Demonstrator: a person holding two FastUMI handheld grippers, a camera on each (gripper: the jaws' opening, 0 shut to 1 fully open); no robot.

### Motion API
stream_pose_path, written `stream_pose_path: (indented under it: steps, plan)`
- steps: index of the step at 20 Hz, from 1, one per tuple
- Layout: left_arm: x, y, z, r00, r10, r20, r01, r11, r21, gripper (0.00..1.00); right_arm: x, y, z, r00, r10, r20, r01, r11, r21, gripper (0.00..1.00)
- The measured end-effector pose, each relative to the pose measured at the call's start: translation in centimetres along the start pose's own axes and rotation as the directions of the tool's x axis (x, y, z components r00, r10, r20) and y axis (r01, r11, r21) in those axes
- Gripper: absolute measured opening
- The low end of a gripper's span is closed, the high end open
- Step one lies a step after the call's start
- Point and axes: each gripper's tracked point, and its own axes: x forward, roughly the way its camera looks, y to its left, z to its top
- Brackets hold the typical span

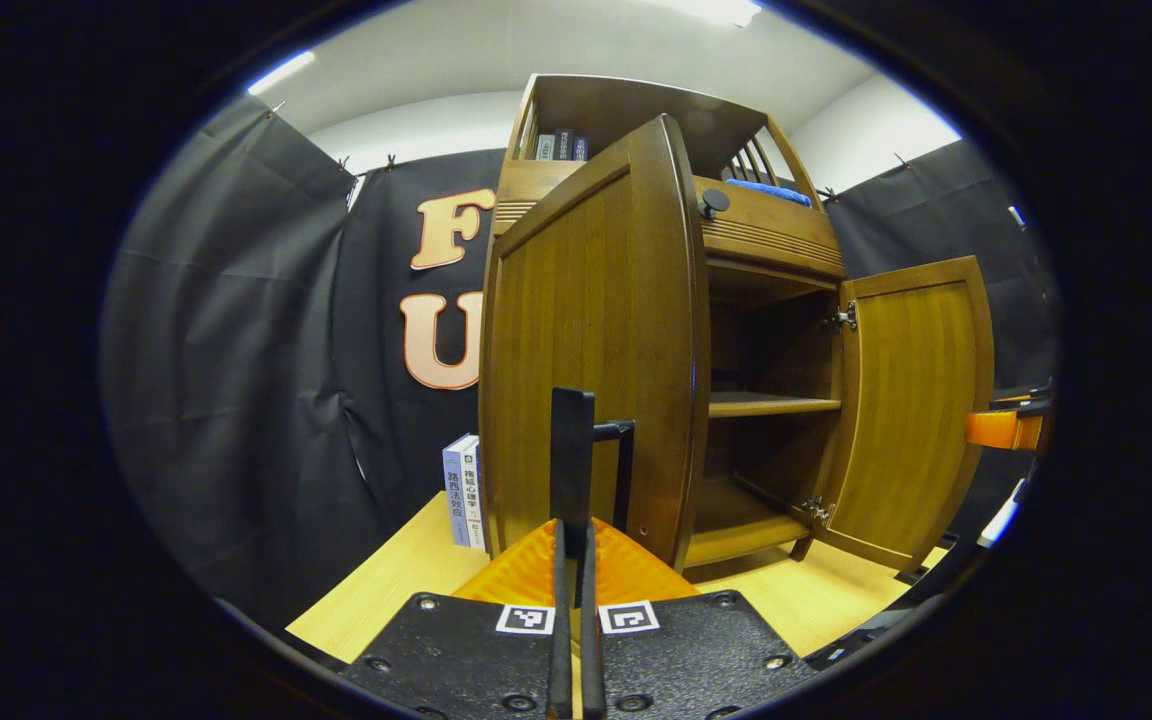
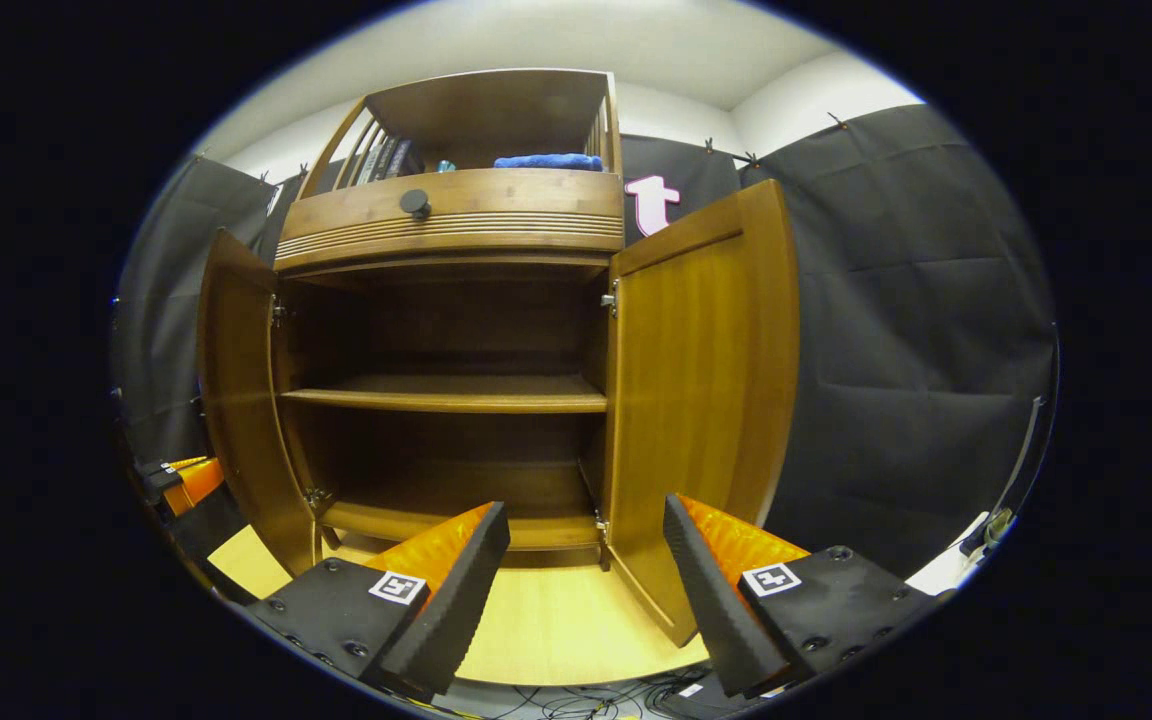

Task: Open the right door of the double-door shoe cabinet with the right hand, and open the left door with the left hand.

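In the left gripper view the left gripper (image 1: 573,540) sits at bottom centre with its fingers pressed together around the dark bar handle (image 1: 573,460) of the left door (image 1: 591,350), which stands swung out in the middle of the frame, while the right door (image 1: 911,400) hangs wide open at the right. In the right gripper view the right gripper (image 2: 586,560) waits at the bottom with fingers spread apart and holding nothing, facing the shoe cabinet (image 2: 446,235) (both doors ajar, a blue cloth (image 2: 548,161) on its top shelf) at centre.
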Motion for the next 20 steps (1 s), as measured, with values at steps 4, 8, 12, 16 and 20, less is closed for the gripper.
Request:
stream_pose_path:
  steps: [4, 8, 12, 16, 20]
  plan:
    - [-1.5, 2.9, 0.6, 1.000, 0.013, -0.003, -0.013, 1.000, 0.012, 0.02, -0.5, 2.9, -0.3, 1.000, 0.015, -0.001, -0.015, 1.000, -0.012, 0.94]
    - [-1.7, 5.6, 0.1, 1.000, -0.002, -0.017, 0.003, 1.000, 0.016, 0.00, -0.6, 5.9, -0.5, 1.000, 0.024, -0.001, -0.024, 1.000, -0.008, 0.94]
    - [-1.6, 8.5, 0.3, 1.000, 0.017, -0.019, -0.017, 1.000, 0.019, 0.02, -0.8, 8.8, -0.8, 1.000, 0.028, 0.003, -0.028, 1.000, -0.005, 0.94]
    - [-1.3, 8.5, 0.4, 0.999, -0.029, -0.022, 0.030, 0.999, 0.023, 0.00, -0.7, 10.7, -0.9, 1.000, 0.022, 0.006, -0.021, 1.000, -0.008, 0.94]
    - [-1.3, 9.1, 0.2, 0.999, -0.049, -0.017, 0.049, 0.999, 0.011, 0.01, -1.3, 12.0, -1.2, 1.000, 0.017, 0.002, -0.017, 1.000, -0.004, 0.94]
